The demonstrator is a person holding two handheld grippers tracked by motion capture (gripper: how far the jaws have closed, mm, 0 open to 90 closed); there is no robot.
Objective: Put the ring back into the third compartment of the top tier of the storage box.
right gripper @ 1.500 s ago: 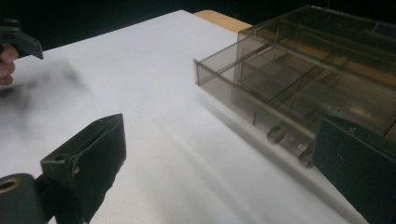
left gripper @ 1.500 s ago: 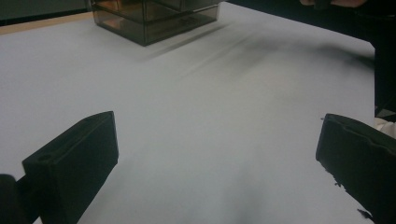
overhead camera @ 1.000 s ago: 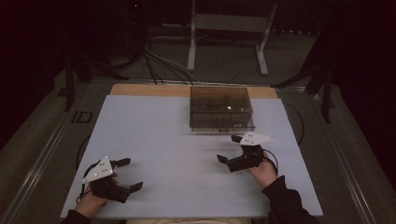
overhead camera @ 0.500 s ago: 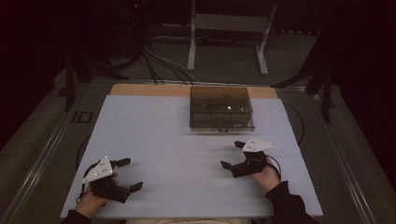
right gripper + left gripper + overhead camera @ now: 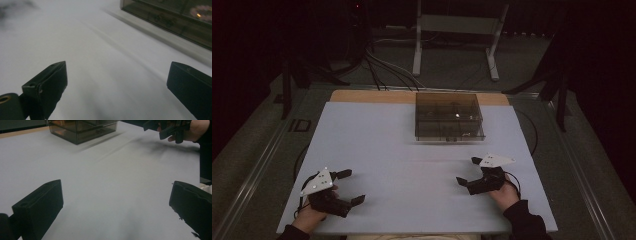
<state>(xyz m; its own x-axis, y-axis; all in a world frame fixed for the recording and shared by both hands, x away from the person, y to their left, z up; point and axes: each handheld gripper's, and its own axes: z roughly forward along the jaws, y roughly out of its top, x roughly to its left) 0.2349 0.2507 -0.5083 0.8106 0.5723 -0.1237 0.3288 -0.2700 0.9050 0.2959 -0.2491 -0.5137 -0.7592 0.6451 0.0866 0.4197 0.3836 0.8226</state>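
Note:
A smoky transparent plastic box [image 5: 449, 116] with small items inside stands at the far middle of the white table [image 5: 382, 145]. My left gripper [image 5: 350, 187] rests near the front left edge, open and empty, its jaws wide apart [image 5: 115, 202]. My right gripper [image 5: 468, 171] hovers at the front right, also open with nothing between its jaws [image 5: 116, 82]. The box [image 5: 80, 130] lies ahead of the left gripper, and the box [image 5: 172, 17] is at the upper right in the right gripper view. The right gripper [image 5: 172, 128] and its hand appear far off in the left gripper view.
A wooden strip [image 5: 372, 96] edges the table's far side. Behind the table are cables [image 5: 382, 65] on the floor and a metal stand [image 5: 457, 35]. A cable [image 5: 532, 130] runs along the table's right side. Bare white surface lies between the two grippers.
My right gripper has drawn back toward the table's front edge, away from the box. The left gripper has stayed in place.

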